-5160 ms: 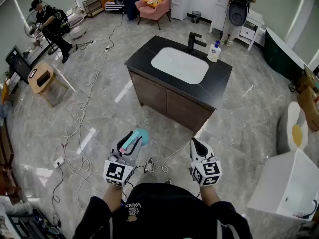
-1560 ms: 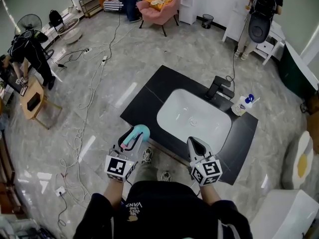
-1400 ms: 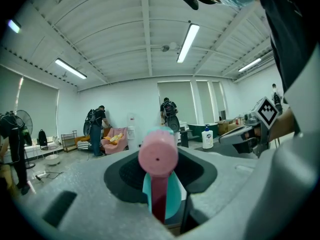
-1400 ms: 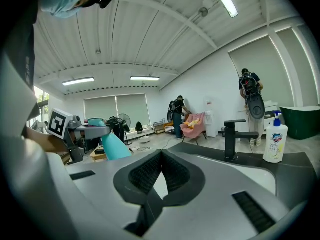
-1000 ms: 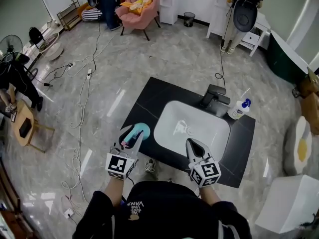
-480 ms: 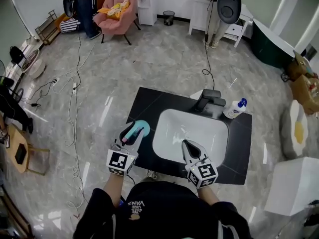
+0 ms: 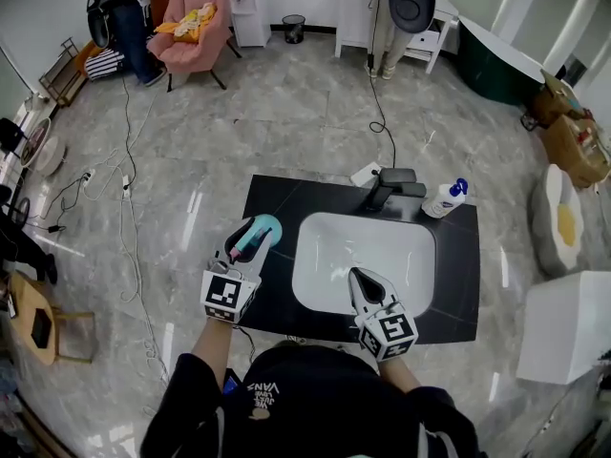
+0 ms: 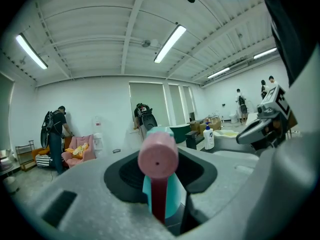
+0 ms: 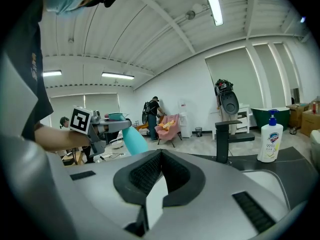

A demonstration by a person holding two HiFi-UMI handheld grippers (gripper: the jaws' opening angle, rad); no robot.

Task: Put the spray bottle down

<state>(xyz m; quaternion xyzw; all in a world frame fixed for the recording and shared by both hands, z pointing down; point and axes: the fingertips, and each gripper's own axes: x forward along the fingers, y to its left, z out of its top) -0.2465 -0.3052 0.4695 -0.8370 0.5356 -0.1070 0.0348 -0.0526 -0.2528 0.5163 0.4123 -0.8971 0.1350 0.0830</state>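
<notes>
The left gripper (image 7: 250, 246) is holding the spray bottle (image 7: 263, 230), jaws clamped near its head, over the bench's (image 7: 277, 197) left end and should be lowering its tilted base flat before releasing, while the right gripper (image 7: 361, 277), jaws together and empty, is hovering over the sink (image 7: 382, 246).

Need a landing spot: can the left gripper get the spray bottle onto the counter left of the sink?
Probably yes. The left gripper holds the spray bottle over the bare black counter beside the sink; nothing stands there. The soap bottle and tap are at the far edge.
</notes>
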